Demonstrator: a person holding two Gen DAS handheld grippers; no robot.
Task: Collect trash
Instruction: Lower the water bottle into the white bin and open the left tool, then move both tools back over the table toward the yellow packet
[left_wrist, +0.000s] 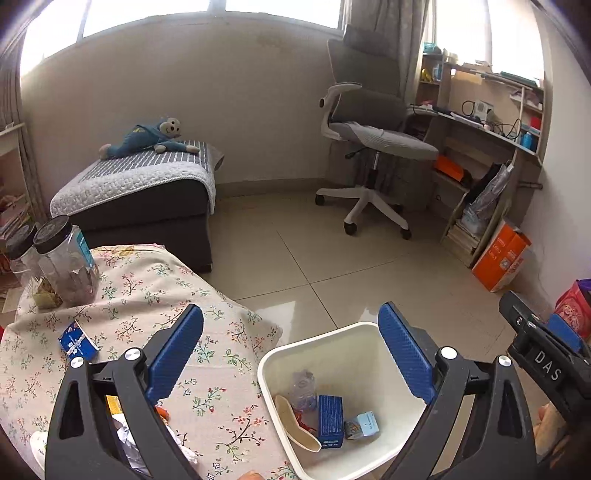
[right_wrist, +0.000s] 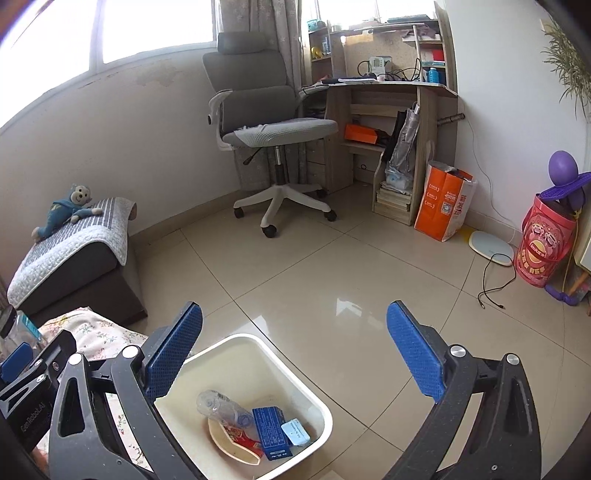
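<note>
A white trash bin stands on the floor beside the floral-cloth table; it also shows in the right wrist view. Inside lie a crushed clear bottle, a blue box, a small light-blue carton and a paper plate. My left gripper is open and empty above the table edge and bin. My right gripper is open and empty over the bin and floor. On the table lie a small blue packet and crumpled wrappers beneath the left gripper.
Two clear jars stand at the table's far left. A dark ottoman with a blue plush monkey, a grey office chair, a desk, an orange bag and a red bucket surround the tiled floor.
</note>
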